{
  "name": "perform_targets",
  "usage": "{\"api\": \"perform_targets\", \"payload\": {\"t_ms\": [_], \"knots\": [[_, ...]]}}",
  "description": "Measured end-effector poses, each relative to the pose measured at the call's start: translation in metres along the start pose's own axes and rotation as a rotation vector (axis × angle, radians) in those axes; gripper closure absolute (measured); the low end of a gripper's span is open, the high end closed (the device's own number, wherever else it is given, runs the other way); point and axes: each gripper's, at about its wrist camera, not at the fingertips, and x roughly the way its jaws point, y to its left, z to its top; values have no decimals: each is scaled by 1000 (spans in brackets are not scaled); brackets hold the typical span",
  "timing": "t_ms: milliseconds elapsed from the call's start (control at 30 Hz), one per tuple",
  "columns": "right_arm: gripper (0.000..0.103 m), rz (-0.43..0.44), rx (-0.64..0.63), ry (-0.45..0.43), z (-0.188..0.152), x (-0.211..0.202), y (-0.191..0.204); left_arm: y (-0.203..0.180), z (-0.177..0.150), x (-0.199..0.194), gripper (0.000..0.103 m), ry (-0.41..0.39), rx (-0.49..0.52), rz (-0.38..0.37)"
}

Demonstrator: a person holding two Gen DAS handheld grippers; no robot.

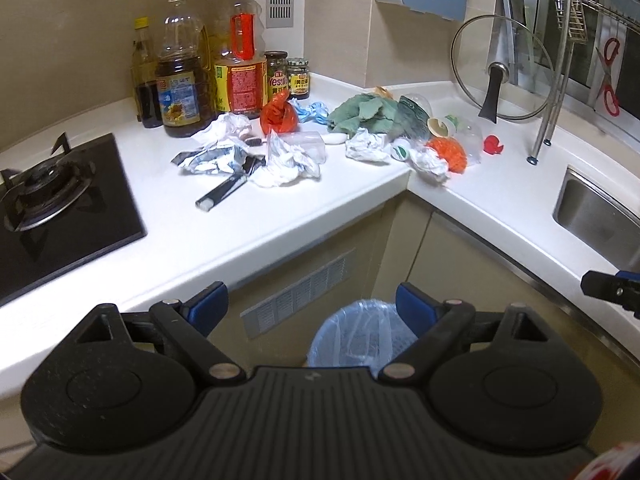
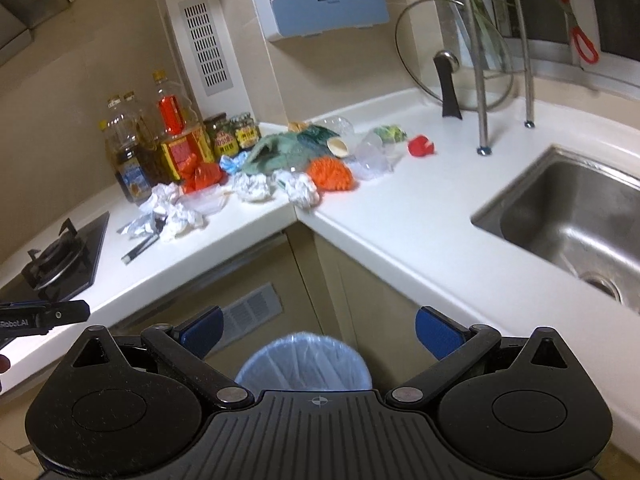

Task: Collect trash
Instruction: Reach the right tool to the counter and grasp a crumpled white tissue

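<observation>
- Left gripper (image 1: 312, 308) and right gripper (image 2: 318, 330): fingers wide, holding nothing.
- Bin (image 2: 304, 364) at lower centre.
- We advise taking the crumpled paper (image 2: 302, 192) at the counter edge first, gripping its bulk.

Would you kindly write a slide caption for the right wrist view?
Open right tool above the lined bin, facing crumpled trash on the corner countertop.

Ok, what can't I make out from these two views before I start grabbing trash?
- Bin: both views, lower part hidden behind the gripper bodies.
- Sink: left view, cut off by the right edge.
- Jar labels: too small to read.
- Items under the green cloth: covered.
</observation>
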Motion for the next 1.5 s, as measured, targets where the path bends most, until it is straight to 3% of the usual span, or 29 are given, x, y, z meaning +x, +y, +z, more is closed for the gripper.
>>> {"api": "perform_targets", "payload": {"t_ms": [333, 733, 1167, 1500], "knots": [[13, -17, -3, -21, 45, 82, 7, 20, 57, 79, 17, -5, 45, -46], [21, -35, -89, -33, 86, 188, 39, 81, 90, 150, 22, 30, 41, -14], [44, -137, -145, -25, 104, 267, 40, 114, 101, 194, 24, 65, 45, -5], [77, -133, -167, 2, 103, 283, 34, 119, 100, 210, 31, 97, 56, -44]]}}
